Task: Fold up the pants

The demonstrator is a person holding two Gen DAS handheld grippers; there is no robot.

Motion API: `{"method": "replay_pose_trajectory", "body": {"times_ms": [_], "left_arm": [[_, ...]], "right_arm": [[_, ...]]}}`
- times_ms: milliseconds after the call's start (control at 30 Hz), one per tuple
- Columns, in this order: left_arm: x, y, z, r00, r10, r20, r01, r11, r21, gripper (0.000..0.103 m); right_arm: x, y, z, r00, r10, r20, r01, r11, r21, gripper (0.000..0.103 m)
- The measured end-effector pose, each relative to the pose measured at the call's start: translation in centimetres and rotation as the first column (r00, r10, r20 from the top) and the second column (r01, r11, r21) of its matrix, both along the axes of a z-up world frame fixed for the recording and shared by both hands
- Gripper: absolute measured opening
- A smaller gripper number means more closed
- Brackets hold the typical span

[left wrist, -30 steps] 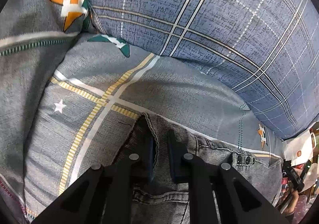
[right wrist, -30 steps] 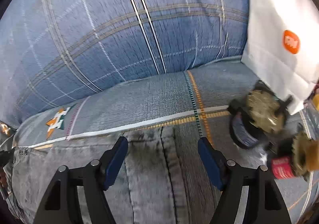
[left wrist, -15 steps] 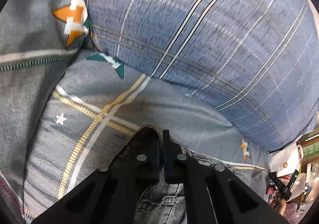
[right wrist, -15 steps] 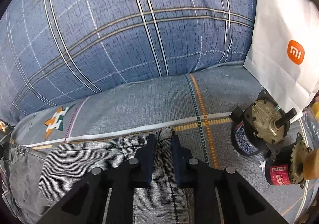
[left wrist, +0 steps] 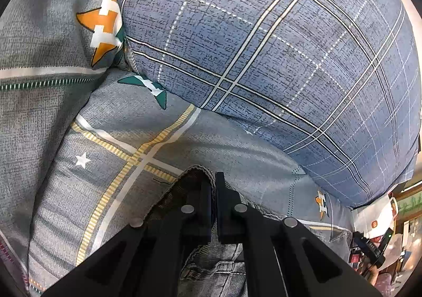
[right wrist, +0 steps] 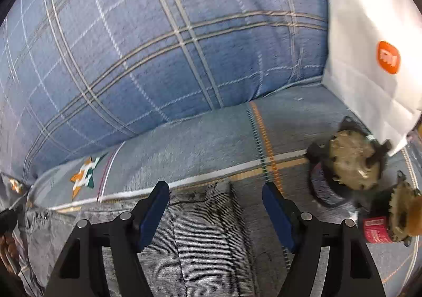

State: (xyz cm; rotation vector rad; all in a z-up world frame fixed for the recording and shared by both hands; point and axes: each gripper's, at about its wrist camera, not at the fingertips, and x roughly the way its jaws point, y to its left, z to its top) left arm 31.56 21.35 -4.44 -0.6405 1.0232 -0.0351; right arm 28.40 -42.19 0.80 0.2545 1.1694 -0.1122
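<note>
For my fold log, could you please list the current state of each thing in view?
Left tool: shut on the pants edge.
Right tool: open, straddling the pants.
Pants: lying on the bedsheet, edge bunched.
White paper bag: upright.
Two motors: lying on the sheet.

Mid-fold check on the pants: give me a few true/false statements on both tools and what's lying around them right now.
1. The left tool is shut on the pants. True.
2. The right tool is clamped on the pants. False: its jaws stand wide apart over the pants' edge.
3. A white paper bag with an orange logo stands to the right, beside the blue plaid pillow. True.
4. The two geared motors lie on top of the pants. False: they lie on the grey bedsheet, apart from the pants.
</note>
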Motion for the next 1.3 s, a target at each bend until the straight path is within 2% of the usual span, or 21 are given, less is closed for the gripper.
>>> {"method": "replay_pose_trajectory", "body": {"times_ms": [33, 67, 100, 133, 167, 200, 300, 400, 567, 667, 867, 1133, 1233, 1300], "left_arm": [[0.0, -0.1, -0.1, 1.0, 0.001, -0.002, -0.001, 1.0, 0.001, 0.002], [0.0, -0.1, -0.2, 1.0, 0.003, -0.004, -0.003, 1.0, 0.003, 0.002], [0.0, -0.1, -0.3, 1.0, 0.007, -0.005, -0.007, 1.0, 0.002, 0.002], [0.0, 0.0, -0.3, 1.0, 0.015, -0.005, -0.015, 1.0, -0.004, 0.002], [-0.1, 0.0, -0.3, 1.0, 0.021, -0.003, -0.021, 1.0, -0.007, 0.002], [-0.1, 0.0, -0.1, 1.0, 0.025, 0.002, -0.025, 1.0, -0.007, 0.002], [-0.7, 0.1, 1.0, 0.999, 0.041, 0.034, -0.041, 0.999, -0.008, 0.002], [-2.1, 0.4, 2.6, 0.994, 0.073, 0.083, -0.071, 0.997, -0.033, 0.002], [-6.0, 1.7, 7.3, 0.974, 0.102, 0.201, -0.084, 0.992, -0.099, 0.002], [-7.7, 1.9, 9.1, 0.969, 0.097, 0.227, -0.075, 0.992, -0.105, 0.002], [-9.8, 2.3, 11.0, 0.962, 0.084, 0.258, -0.052, 0.99, -0.128, 0.002], [-10.8, 2.4, 11.7, 0.961, 0.08, 0.263, -0.044, 0.989, -0.14, 0.002], [-11.8, 2.7, 12.3, 0.956, 0.082, 0.282, -0.04, 0.988, -0.151, 0.002], [-14.1, 3.1, 12.9, 0.945, 0.075, 0.318, -0.024, 0.987, -0.162, 0.002]], "right_arm": [[0.2, 0.2, -0.4, 1.0, 0.012, -0.016, -0.012, 1.0, -0.003, 0.075], [0.5, 0.6, -1.0, 0.999, 0.026, -0.04, -0.027, 1.0, -0.015, 0.068], [0.8, 0.8, -1.7, 0.997, 0.035, -0.066, -0.037, 0.999, -0.023, 0.057], [1.0, 1.1, -2.2, 0.996, 0.041, -0.08, -0.043, 0.999, -0.028, 0.035], [1.0, 1.3, -2.3, 0.997, 0.036, -0.074, -0.041, 0.997, -0.06, 0.021], [1.0, 1.4, -2.1, 0.997, 0.041, -0.063, -0.045, 0.997, -0.063, 0.016], [0.5, 2.1, -0.6, 0.998, 0.054, -0.022, -0.056, 0.993, -0.099, 0.015], [-0.3, 1.5, 2.0, 0.999, 0.021, 0.047, -0.016, 0.996, -0.091, 0.015], [-2.7, 1.0, 7.7, 0.981, -0.01, 0.192, 0.022, 0.998, -0.059, 0.014], [-3.7, 1.8, 9.5, 0.975, -0.004, 0.222, 0.017, 0.998, -0.053, 0.014], [-6.1, 2.2, 11.2, 0.965, 0.004, 0.263, 0.005, 0.999, -0.033, 0.014], [-5.9, 2.3, 11.9, 0.958, 0.006, 0.286, -0.003, 1.0, -0.013, 0.014], [-6.6, 2.4, 12.9, 0.947, 0.001, 0.322, -0.005, 1.0, 0.012, 0.014], [-8.4, 2.5, 13.9, 0.933, 0.001, 0.361, -0.015, 0.999, 0.035, 0.014]]}}
